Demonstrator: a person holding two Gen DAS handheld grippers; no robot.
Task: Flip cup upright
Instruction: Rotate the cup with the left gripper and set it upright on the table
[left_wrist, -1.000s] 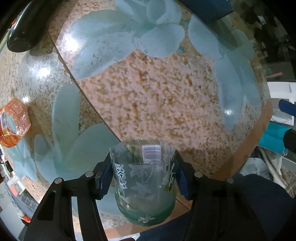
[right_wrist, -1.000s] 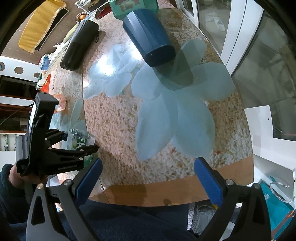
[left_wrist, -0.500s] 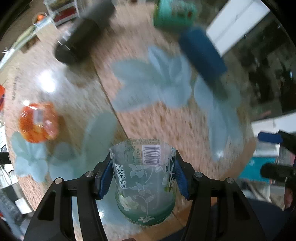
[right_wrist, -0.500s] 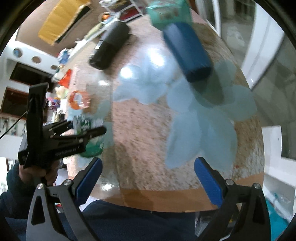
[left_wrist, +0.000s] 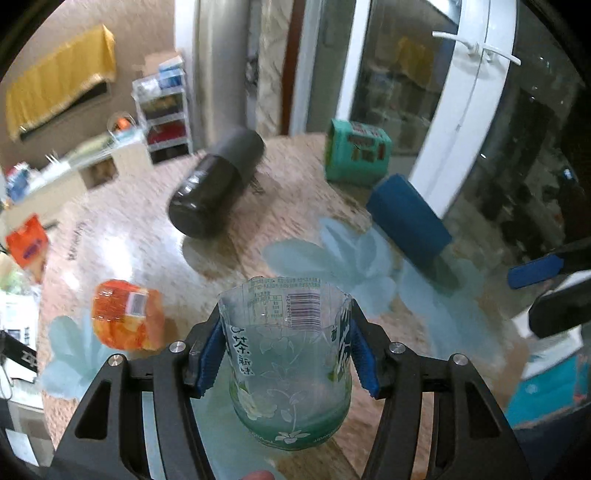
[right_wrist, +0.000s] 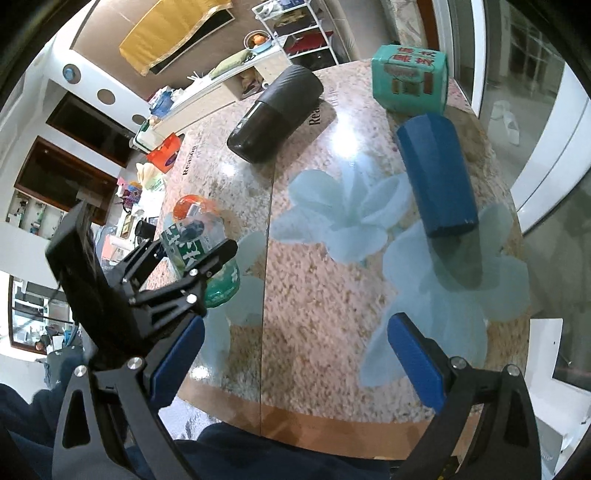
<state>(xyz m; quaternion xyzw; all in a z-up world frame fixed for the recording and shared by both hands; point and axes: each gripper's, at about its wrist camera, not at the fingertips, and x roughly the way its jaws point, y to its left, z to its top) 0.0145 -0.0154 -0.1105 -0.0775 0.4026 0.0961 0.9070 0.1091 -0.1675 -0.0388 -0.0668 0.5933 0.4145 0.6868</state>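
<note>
My left gripper (left_wrist: 286, 354) is shut on a clear cut-off bottle cup (left_wrist: 288, 354) with a green base and flower print. I hold it above the table's near left part, its open rim pointing away from the camera. In the right wrist view the left gripper (right_wrist: 192, 254) holds the cup (right_wrist: 201, 254) tilted, green base toward the table's near edge. My right gripper (right_wrist: 295, 354) is open and empty over the near edge. A dark blue cup (right_wrist: 436, 173) lies on its side at the far right, also in the left wrist view (left_wrist: 408, 221).
A black tumbler (right_wrist: 275, 114) lies on its side at the back. A green box (right_wrist: 408, 83) stands behind the blue cup. An orange plastic cup (left_wrist: 125, 314) lies at the left. The round speckled table (right_wrist: 317, 295) has a brown rim near me.
My left gripper has tilted the cup up, so its view swung from the tabletop to the far table and room. The right gripper has pitched up slightly and stays open.
</note>
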